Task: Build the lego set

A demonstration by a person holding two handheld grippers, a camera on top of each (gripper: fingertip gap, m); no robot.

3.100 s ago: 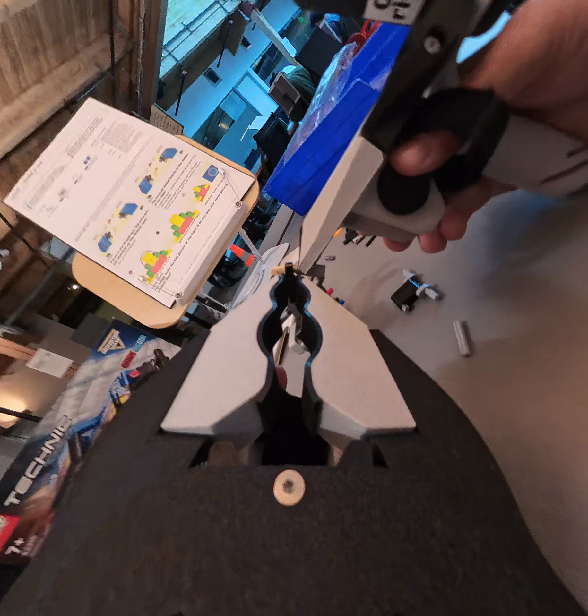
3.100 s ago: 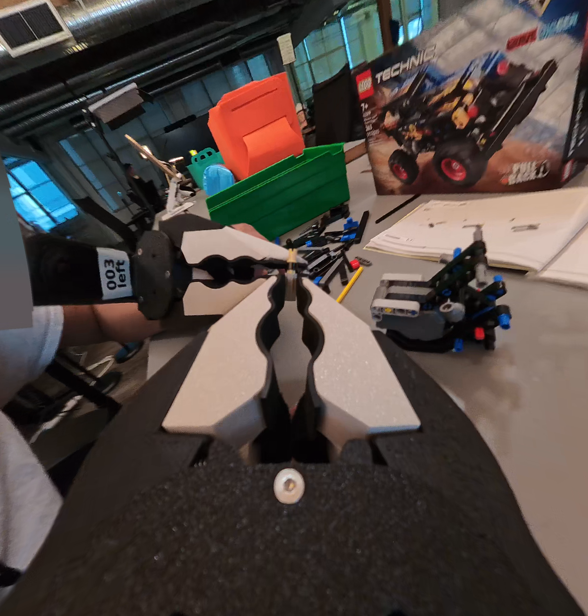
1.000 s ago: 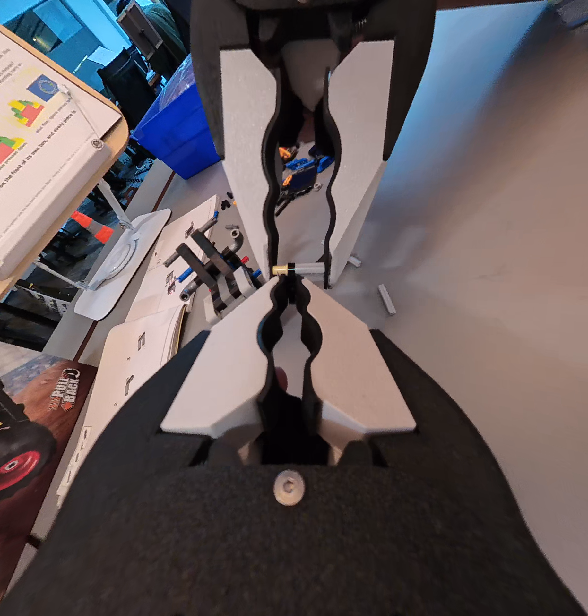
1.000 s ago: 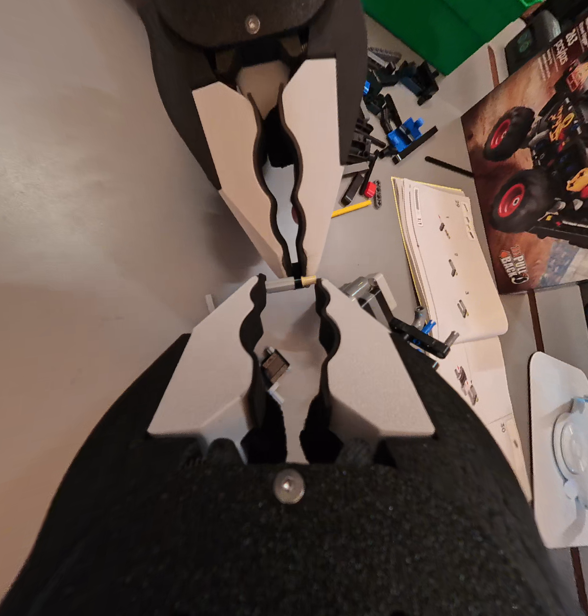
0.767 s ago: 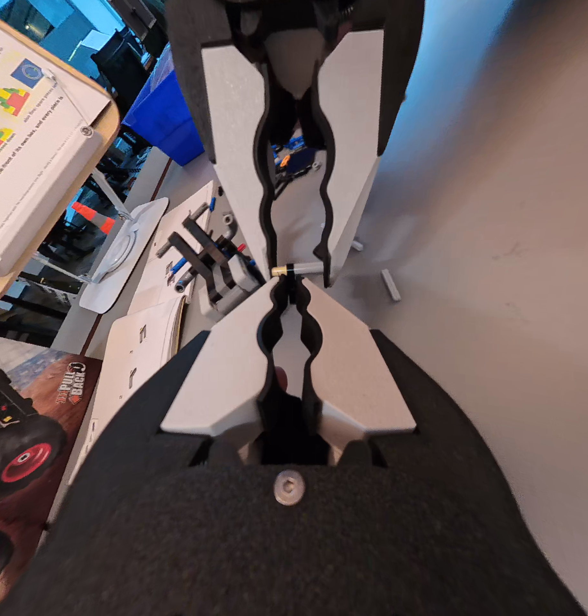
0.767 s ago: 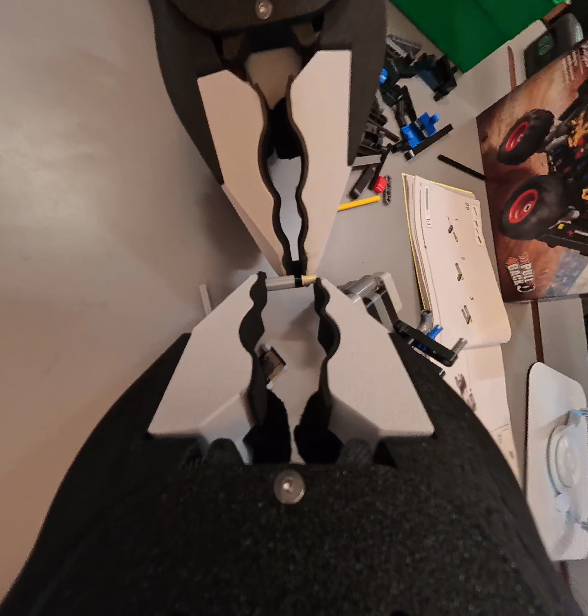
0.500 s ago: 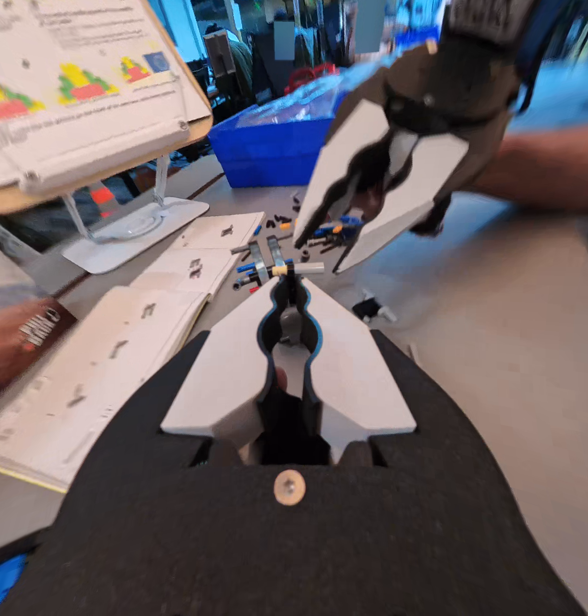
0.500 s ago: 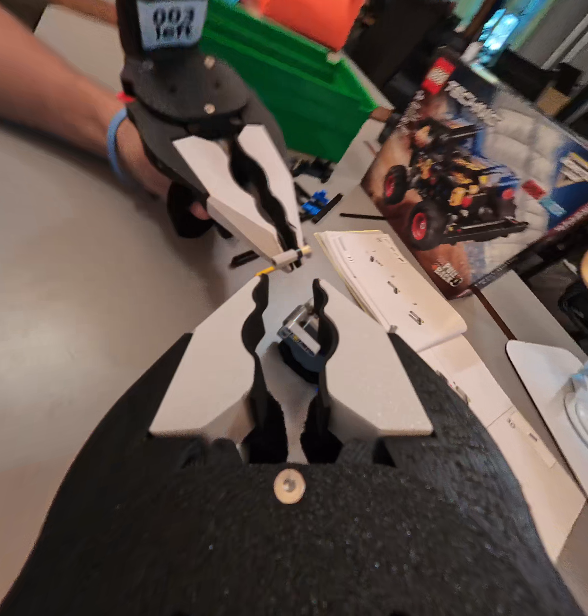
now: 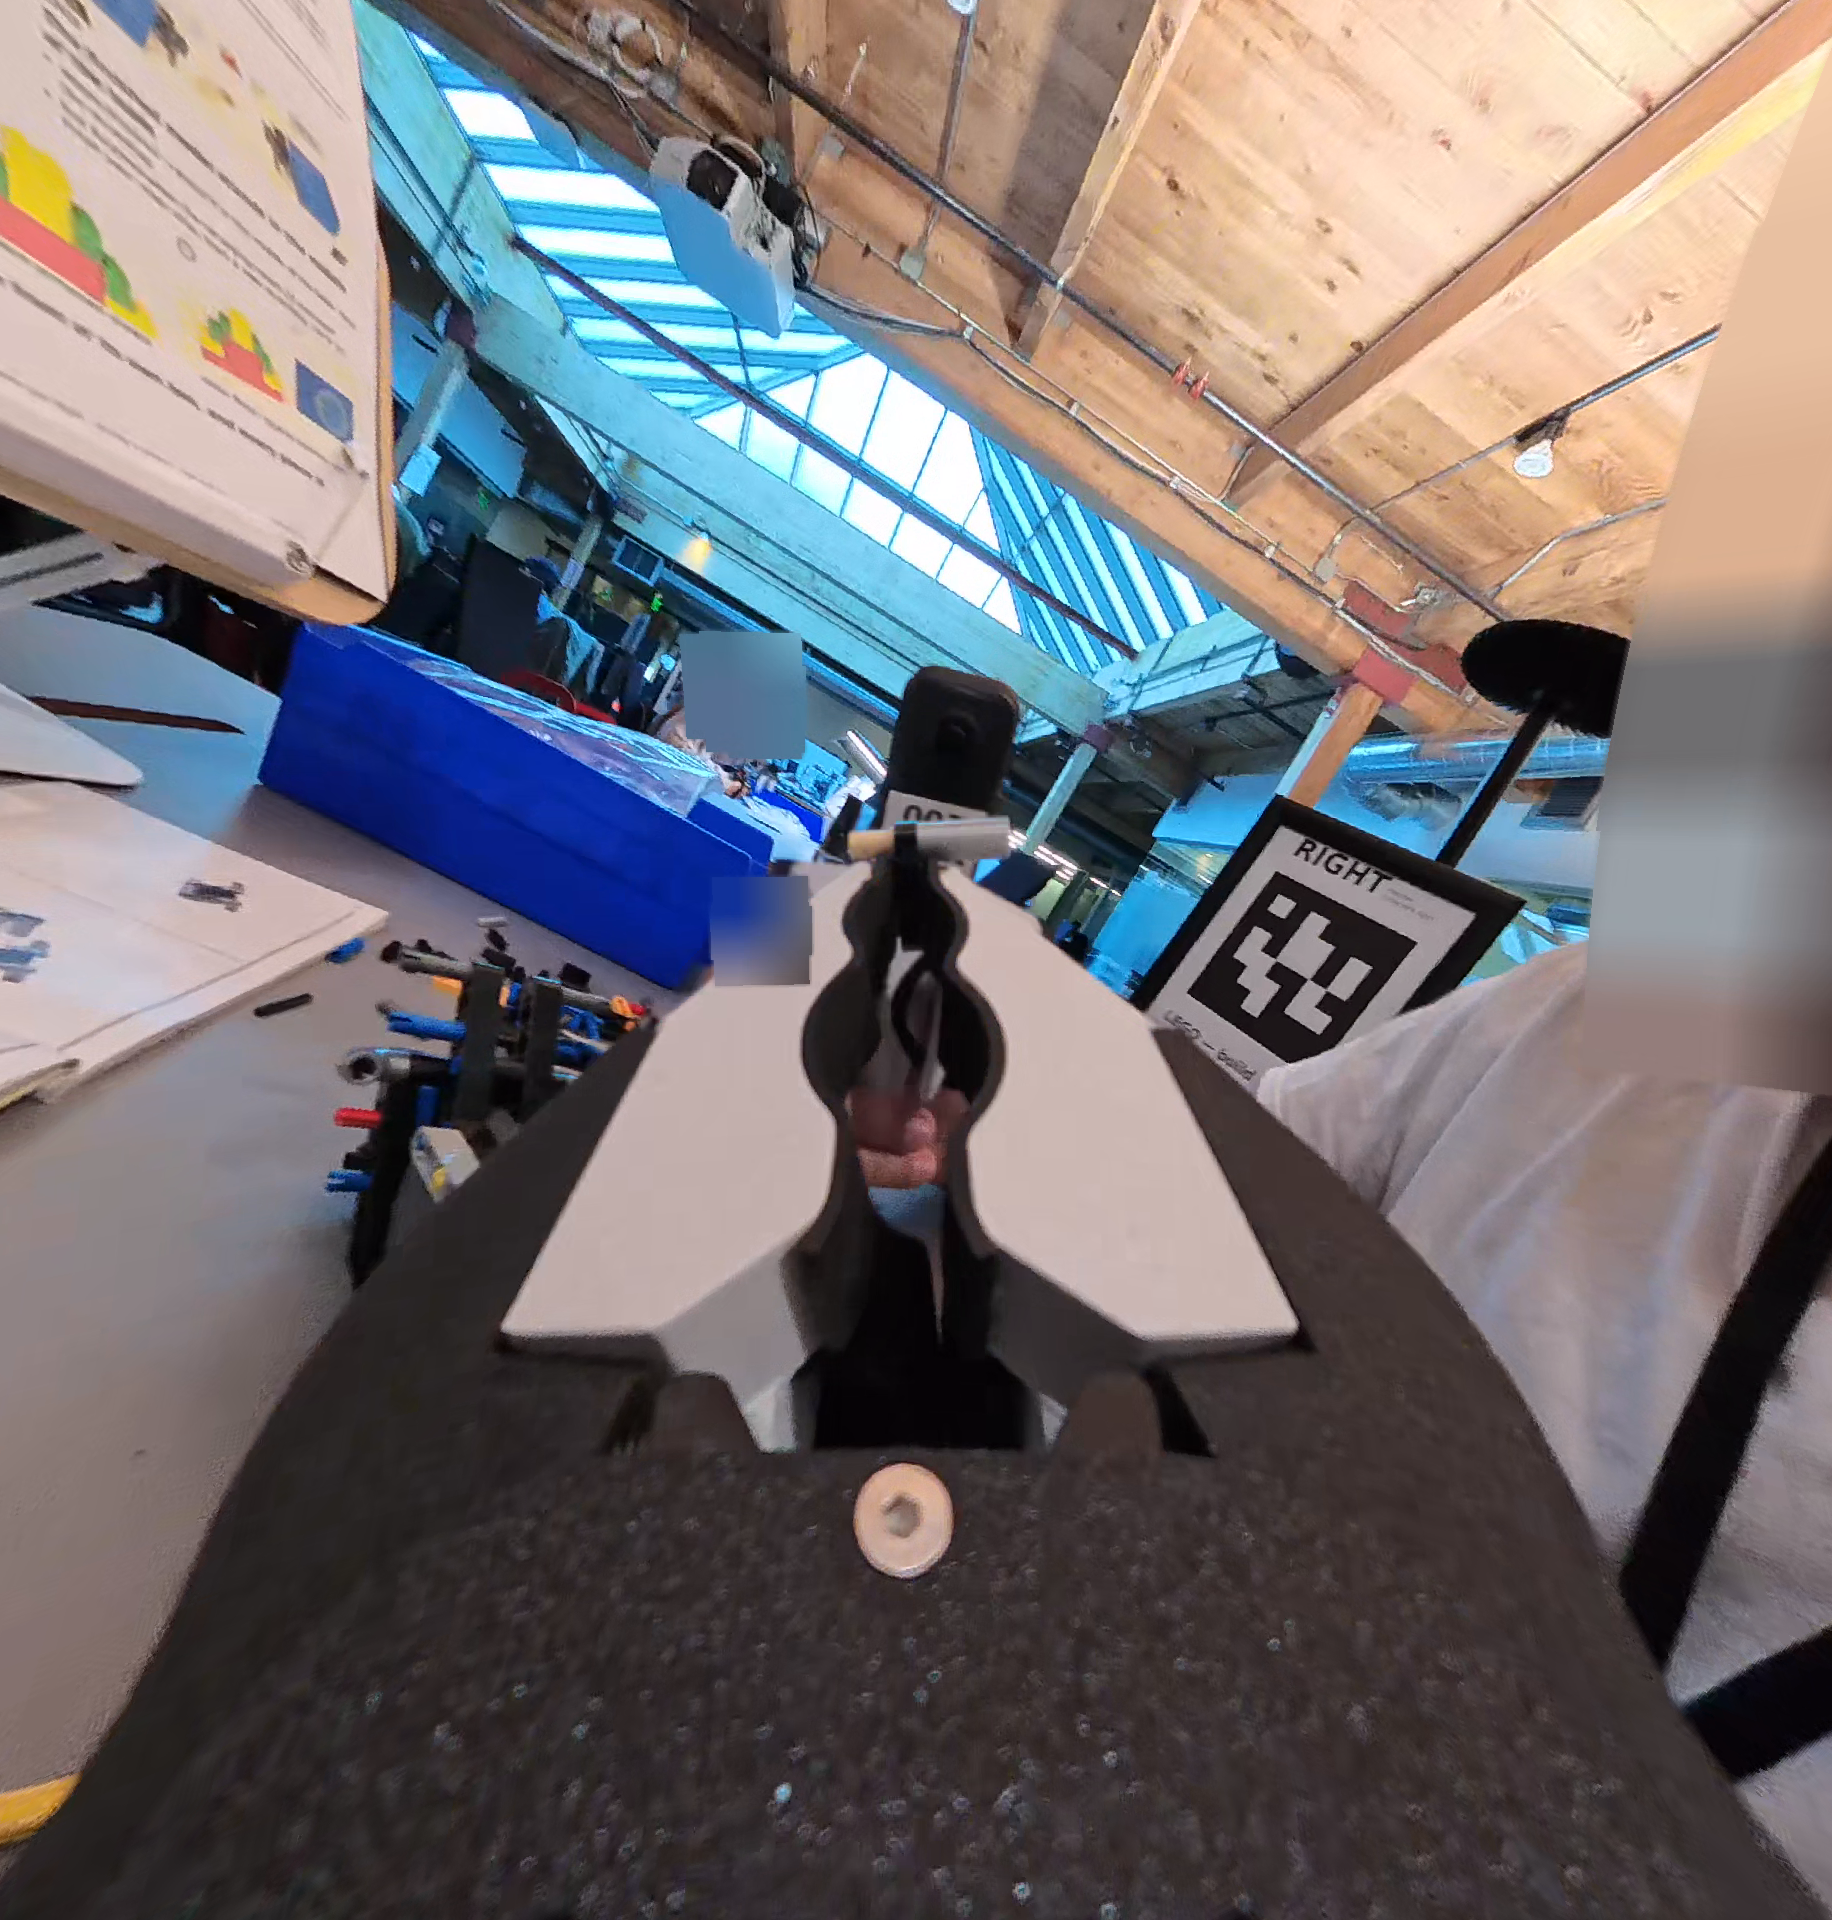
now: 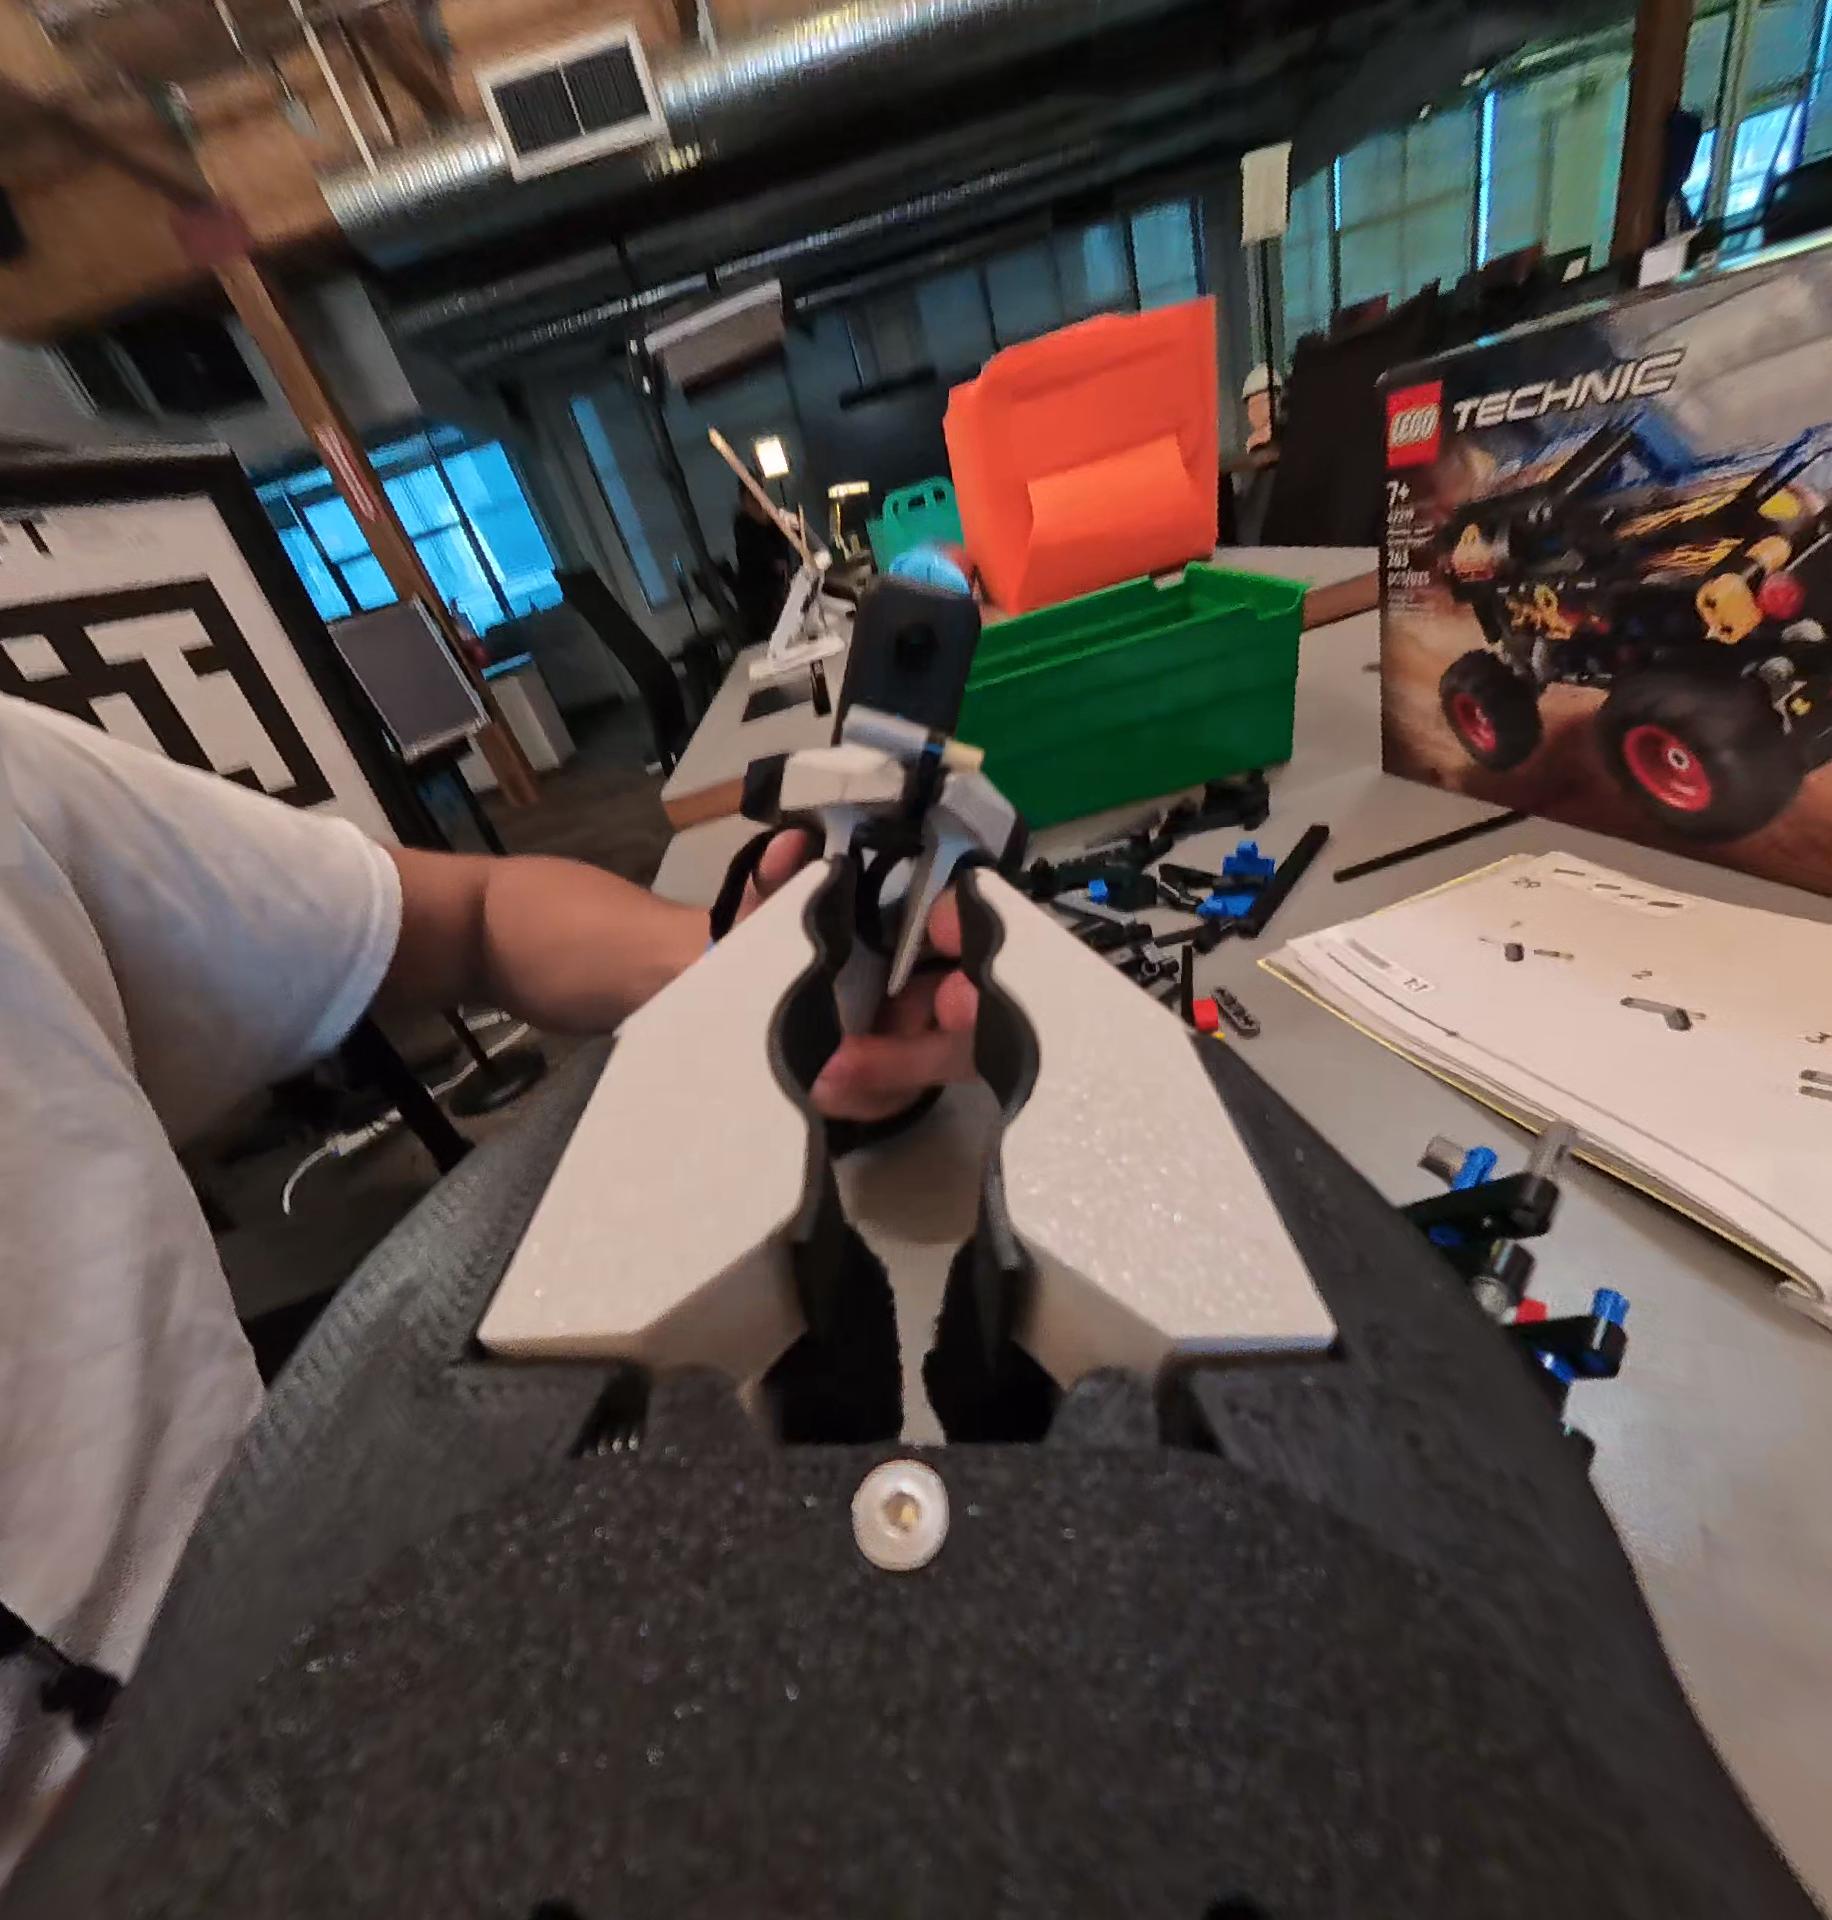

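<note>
Two grippers face each other above the grey table [image 10: 1722, 1507]. Left of the left gripper [image 9: 907, 868] lie an open instruction booklet [image 9: 112, 966] and a partly built black lego assembly [image 9: 455, 1081] with blue and red pins; a blue bin [image 9: 496, 790] stands beyond them. The left gripper's jaws are pinched tight at the tips on a small grey and tan lego pin [image 9: 927, 840], held crosswise and raised off the table. The right gripper [image 10: 896, 878] stands parted, holding nothing, with the left gripper and the pin [image 10: 917, 750] just ahead of its tips. To its right are loose lego pieces [image 10: 1192, 894], a green bin [image 10: 1130, 696], the lego box [image 10: 1639, 582] and the booklet [image 10: 1618, 1029].
</note>
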